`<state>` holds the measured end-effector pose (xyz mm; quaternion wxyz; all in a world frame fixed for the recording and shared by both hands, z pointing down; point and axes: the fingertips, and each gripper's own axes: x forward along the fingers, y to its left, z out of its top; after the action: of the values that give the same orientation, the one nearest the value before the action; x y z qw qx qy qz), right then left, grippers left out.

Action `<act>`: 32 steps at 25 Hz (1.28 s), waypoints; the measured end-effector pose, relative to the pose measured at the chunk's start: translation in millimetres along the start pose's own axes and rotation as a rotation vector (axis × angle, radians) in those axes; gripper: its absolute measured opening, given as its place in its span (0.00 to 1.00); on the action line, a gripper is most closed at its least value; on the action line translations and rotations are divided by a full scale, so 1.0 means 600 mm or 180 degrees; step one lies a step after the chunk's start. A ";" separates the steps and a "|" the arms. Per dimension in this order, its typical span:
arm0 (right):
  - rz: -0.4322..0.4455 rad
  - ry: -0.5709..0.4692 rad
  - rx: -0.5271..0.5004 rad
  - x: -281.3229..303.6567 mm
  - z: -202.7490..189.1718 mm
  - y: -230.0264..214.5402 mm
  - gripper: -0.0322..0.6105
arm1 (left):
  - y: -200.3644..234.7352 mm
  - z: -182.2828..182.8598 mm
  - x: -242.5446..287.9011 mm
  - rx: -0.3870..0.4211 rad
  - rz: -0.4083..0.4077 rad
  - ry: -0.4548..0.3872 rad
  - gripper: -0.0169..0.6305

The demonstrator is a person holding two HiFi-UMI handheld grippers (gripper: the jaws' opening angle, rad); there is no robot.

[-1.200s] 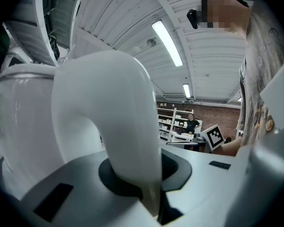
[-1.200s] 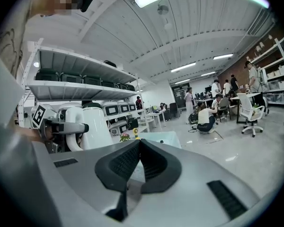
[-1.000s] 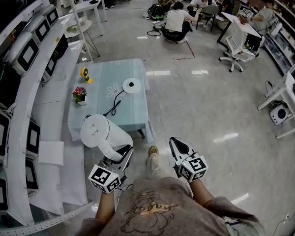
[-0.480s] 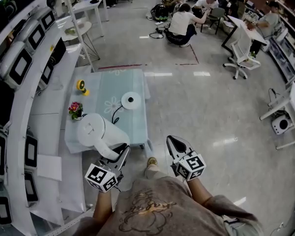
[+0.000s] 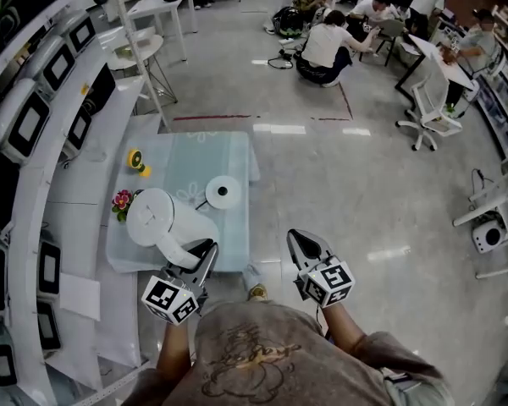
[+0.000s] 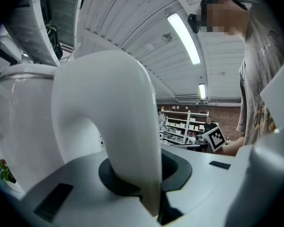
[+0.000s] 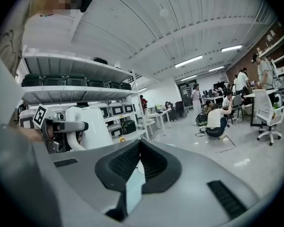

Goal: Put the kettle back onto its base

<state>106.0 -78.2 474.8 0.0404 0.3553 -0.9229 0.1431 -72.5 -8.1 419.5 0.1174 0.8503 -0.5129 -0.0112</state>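
gripping smooth rounded white kettle [image 5: 157, 218]

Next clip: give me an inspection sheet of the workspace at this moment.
Surface: low table with pale blue cloth.
Job's things: white electric kettle held over the table's near left part; round white base bare, to its right.
Clutter: small yellow fan-like object; potted pink flowers.
Grippers: left gripper, fingers shut on the kettle's handle; right gripper shut, empty.
Cables: black cord from the base.
Surroundings: white shelving with appliances; people beyond.
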 end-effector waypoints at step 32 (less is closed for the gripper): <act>-0.0705 0.0187 0.0203 0.112 -0.016 -0.063 0.05 | 0.208 -0.117 0.226 0.0032 -0.0677 0.0379 0.12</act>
<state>80.6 -145.4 504.9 0.0716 0.4518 -0.8713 0.1775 -107.0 -169.2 527.9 0.1414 0.8997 -0.4119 0.0295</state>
